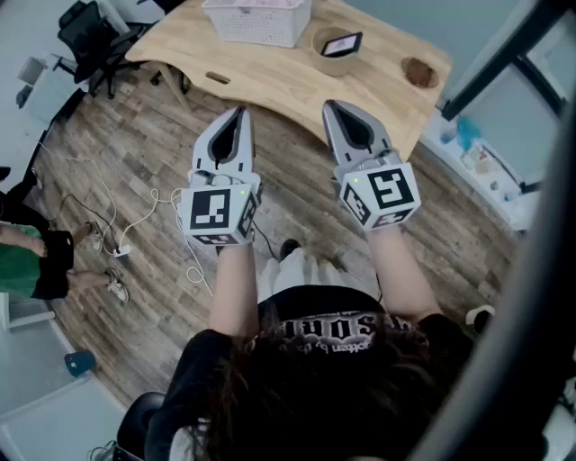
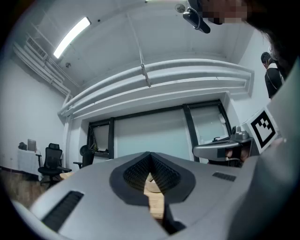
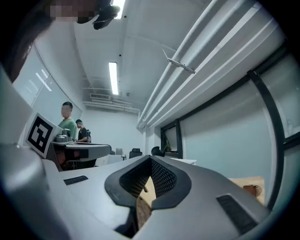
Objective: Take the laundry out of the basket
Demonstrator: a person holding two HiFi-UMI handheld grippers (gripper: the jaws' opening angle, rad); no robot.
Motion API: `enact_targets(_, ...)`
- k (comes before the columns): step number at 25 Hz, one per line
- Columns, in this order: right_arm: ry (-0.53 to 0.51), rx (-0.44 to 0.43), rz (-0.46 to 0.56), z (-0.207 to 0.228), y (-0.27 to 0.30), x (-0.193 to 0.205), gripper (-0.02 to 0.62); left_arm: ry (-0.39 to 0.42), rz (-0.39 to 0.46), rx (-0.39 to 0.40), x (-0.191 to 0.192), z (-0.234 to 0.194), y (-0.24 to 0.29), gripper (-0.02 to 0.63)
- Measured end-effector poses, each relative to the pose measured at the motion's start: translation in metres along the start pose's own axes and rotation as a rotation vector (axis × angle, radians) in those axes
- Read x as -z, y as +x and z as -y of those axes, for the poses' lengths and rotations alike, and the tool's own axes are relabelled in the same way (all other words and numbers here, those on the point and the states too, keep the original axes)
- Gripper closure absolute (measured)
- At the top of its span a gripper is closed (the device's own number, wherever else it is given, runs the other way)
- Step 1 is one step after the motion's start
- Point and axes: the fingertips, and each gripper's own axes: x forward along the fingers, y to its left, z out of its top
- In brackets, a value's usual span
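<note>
A white laundry basket (image 1: 256, 22) stands on the light wooden table (image 1: 270, 76) at the top of the head view; its top is cut off by the frame edge, so what it holds barely shows. My left gripper (image 1: 240, 113) and right gripper (image 1: 332, 106) are held side by side over the wooden floor, pointing toward the table and well short of the basket. Both have their jaws together with nothing between them. In the left gripper view the left gripper (image 2: 150, 155) is shut and aimed slightly upward at windows. The right gripper (image 3: 151, 160) looks the same.
On the table right of the basket lie a tape roll with a phone on it (image 1: 337, 47) and a small brown object (image 1: 419, 72). An office chair (image 1: 90, 36) stands at the far left. White cables (image 1: 135, 225) trail on the floor beside a person in green (image 1: 27, 261).
</note>
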Motion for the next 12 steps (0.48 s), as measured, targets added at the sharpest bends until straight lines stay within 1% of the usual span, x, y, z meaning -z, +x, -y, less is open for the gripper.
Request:
enact_targets(5, 0.034, -0.018, 0.033, 0.003, 0.014, -0.004, 0.566, 0.0, -0.006, 0.005, 0.005, -0.008, 0.015, 0.609)
enact_targets(12, 0.034, 0.001, 0.015, 0.01, 0.045, 0.002, 0.566, 0.002, -0.002, 0.03, 0.008, -0.033, 0.037, 0.609)
